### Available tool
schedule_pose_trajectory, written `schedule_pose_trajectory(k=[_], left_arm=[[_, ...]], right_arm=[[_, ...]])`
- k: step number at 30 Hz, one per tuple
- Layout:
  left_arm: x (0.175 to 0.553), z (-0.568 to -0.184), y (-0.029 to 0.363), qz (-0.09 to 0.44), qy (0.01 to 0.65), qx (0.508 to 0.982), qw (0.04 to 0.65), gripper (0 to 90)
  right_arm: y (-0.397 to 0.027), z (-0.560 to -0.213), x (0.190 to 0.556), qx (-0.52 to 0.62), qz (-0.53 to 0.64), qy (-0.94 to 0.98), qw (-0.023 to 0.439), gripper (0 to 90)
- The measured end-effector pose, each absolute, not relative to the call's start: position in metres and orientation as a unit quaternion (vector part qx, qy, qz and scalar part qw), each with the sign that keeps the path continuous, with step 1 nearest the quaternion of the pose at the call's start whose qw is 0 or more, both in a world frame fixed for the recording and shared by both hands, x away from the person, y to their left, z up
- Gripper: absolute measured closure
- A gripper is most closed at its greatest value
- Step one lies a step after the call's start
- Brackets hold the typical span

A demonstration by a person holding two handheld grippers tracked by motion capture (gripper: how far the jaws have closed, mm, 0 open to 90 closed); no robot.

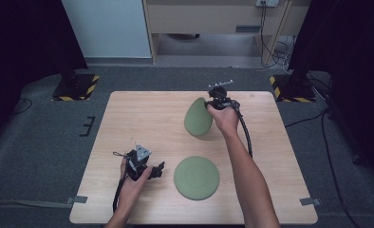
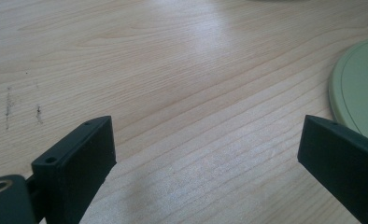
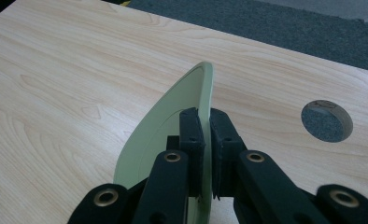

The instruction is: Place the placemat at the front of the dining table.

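- Right gripper point(image 3: 205, 140): jaws pinched tight on the rim of a green plate point(image 3: 173, 126), one jaw on each face. The grip sits right at the edge, not far onto the plate.
- That held plate point(image 1: 198, 117) is tilted up on edge at the far middle of the table point(image 1: 128, 118). I can't tell whether its lower rim is touching the wood or just above it.
- Left gripper point(image 2: 205, 154): jaws wide apart, nothing between them, low over bare wood. In the high view it point(image 1: 149, 170) sits near the front left, just beside the second green plate point(image 1: 196, 177).
- The second plate lies flat near the front edge. Its rim point(image 2: 355, 88) shows at the right of the left gripper view, apart from the jaw.
- My read of the step: carry the tilted plate, probably over to the flat one to stack.
- Doing it well: an edge pinch gives the plate leverage to swing, so move slowly and keep the wrist steady. Level the plate before lowering it, centre it over the flat one, set the rim down first and then release.
- Risk: the plate slipping out of the shallow grip, or nudging the flat plate on contact. The left gripper is well placed to steady that plate if needed.
- Containers: both plates are empty, with no food or objects on either. A round cable hole point(image 3: 327, 121) in the table is near the right gripper, so keep the plate rim clear of it.
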State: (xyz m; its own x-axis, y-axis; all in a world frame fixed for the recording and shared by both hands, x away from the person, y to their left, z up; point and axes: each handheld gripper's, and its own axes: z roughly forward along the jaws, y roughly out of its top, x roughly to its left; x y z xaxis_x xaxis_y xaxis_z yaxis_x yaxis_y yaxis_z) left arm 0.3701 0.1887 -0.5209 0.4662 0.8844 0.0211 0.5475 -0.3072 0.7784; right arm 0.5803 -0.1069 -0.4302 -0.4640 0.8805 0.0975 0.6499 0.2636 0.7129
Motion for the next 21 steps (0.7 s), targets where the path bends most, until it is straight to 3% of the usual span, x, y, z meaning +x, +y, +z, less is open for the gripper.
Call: schedule_pose_trajectory(k=[21], left_arm=[[0.372, -0.521, 0.188, 0.232, 0.455, 0.781, 0.359, 3.6]], right_arm=[[-0.134, -0.474, 0.597, 0.529, 0.338, 0.765, 0.144, 85.2]])
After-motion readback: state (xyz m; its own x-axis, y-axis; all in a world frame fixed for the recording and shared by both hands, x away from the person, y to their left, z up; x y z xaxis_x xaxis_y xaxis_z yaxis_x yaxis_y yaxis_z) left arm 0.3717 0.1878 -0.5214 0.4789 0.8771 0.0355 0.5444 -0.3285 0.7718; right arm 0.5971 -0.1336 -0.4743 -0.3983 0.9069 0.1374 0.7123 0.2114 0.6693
